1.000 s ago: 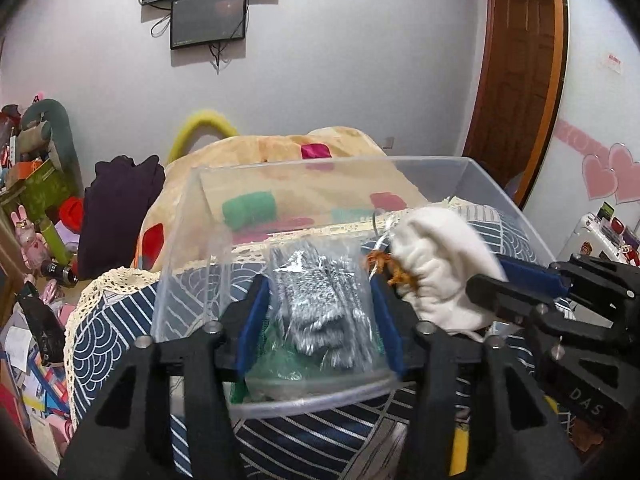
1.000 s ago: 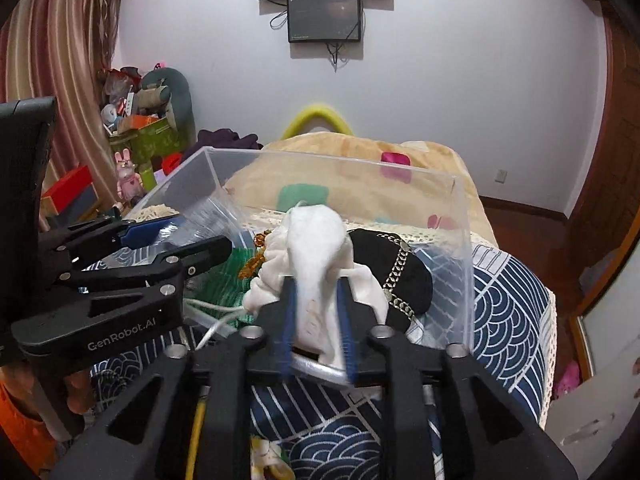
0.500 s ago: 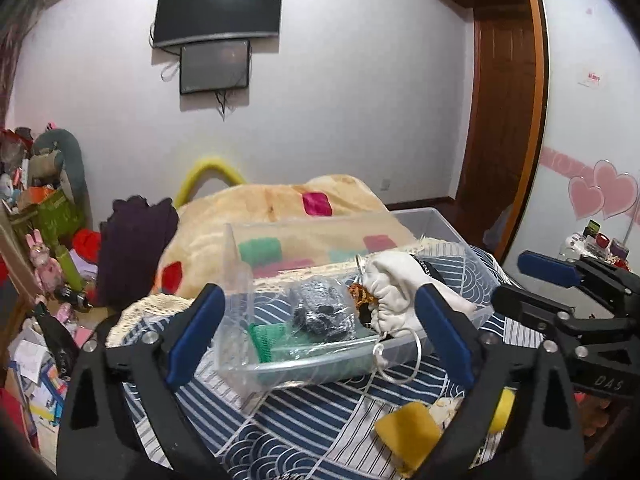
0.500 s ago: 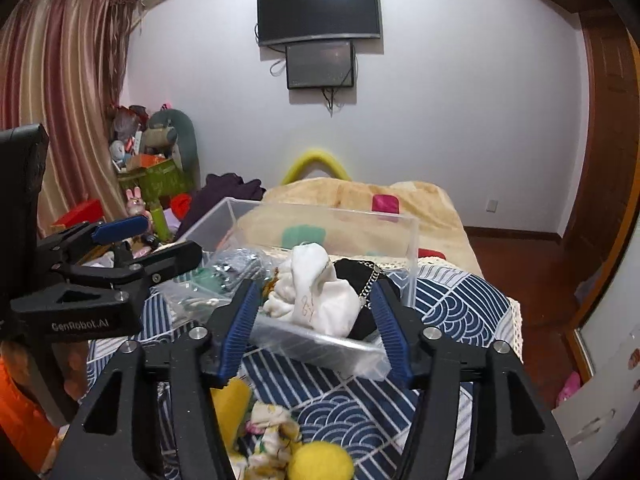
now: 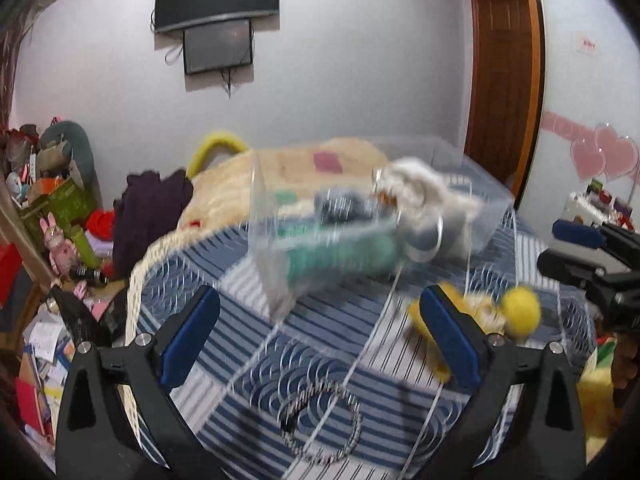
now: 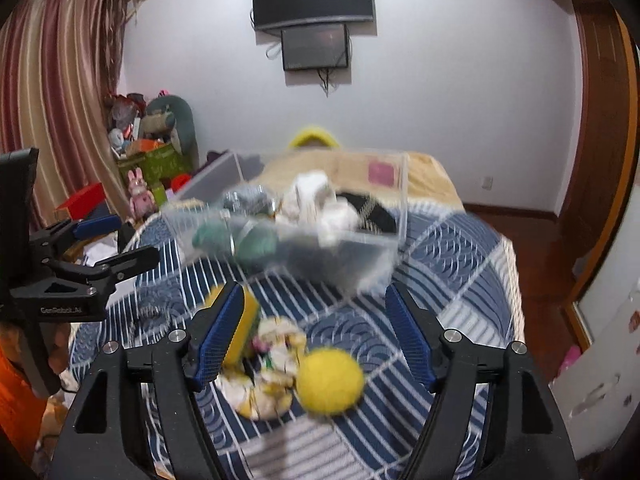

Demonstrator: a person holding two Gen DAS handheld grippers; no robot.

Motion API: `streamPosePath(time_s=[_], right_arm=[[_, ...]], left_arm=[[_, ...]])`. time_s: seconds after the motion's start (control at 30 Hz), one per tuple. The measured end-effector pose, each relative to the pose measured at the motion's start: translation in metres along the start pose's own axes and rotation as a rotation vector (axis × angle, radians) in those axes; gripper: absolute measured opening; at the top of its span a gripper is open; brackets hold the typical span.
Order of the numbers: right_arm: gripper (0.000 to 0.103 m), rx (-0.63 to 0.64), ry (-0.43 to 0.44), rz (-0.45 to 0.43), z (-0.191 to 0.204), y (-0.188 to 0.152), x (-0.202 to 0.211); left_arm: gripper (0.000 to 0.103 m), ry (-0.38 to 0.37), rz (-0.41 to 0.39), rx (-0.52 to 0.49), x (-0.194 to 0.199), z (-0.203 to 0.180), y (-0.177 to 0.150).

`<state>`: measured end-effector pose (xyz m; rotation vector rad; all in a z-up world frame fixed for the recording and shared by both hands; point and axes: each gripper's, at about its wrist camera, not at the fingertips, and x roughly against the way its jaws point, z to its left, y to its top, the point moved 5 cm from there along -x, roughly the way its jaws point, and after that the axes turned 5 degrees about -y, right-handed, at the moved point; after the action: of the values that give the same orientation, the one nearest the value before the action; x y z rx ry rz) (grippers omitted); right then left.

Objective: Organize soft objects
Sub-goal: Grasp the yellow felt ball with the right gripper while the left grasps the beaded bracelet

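A clear plastic box (image 5: 264,256) (image 6: 396,216) stands on the blue patterned bedspread. It holds a white cloth bundle (image 5: 416,184) (image 6: 316,196), a grey item in a bag (image 5: 340,204), a green item (image 5: 344,248) (image 6: 256,240) and a black pouch (image 6: 372,212). My left gripper (image 5: 320,336) is open and empty, pulled back from the box. My right gripper (image 6: 316,332) is open and empty above a yellow ball (image 6: 330,380) (image 5: 520,310), a yellow sponge (image 6: 244,320) and a floral cloth (image 6: 276,356). Both views are motion-blurred.
A dark beaded bracelet (image 5: 320,420) lies on the bedspread (image 5: 224,320) in front of my left gripper. A beige blanket (image 5: 224,188) lies behind the box. Toys and clutter (image 5: 60,216) fill the floor at left. A wooden door (image 5: 504,80) is at right.
Both grippers let go of their items in the box, opened wide, and pulled back toward me. The yellow ball, sponge and bracelet came into view.
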<state>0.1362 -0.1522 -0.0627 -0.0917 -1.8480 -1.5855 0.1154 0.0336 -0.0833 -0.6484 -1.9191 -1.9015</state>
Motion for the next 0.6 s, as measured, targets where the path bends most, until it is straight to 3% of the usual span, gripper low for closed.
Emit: streamPosePath(time_s=[0.17,0.23,0.27,0.47,0.6], right_arm=[[0.07,-0.009,-0.017,0.067,-0.006,-0.026,-0.009],[0.07,-0.01,-0.019,0.093,-0.008,-0.037,-0.012],[0.07,-0.014,-0.017,0.105,-0.009,-0.042,-0.014],[0.07,-0.047,-0.002,0.157,-0.015,-0.063,-0.02],[0.07,-0.055,0.004,0.164,-0.015,-0.066,-0.018]], left_arm=[[0.1,-0.011,0.066,0.042,-0.011,0.014,-0.038],[0.082,-0.018,0.095,0.056,-0.014,0.016,-0.049],[0.078,-0.02,0.115,0.064,-0.016,0.018,-0.055],[0.071,-0.037,0.135,0.11,-0.015,0.025,-0.075],[0.058,-0.05,0.129,0.1,-0.018,0.025,-0.072]])
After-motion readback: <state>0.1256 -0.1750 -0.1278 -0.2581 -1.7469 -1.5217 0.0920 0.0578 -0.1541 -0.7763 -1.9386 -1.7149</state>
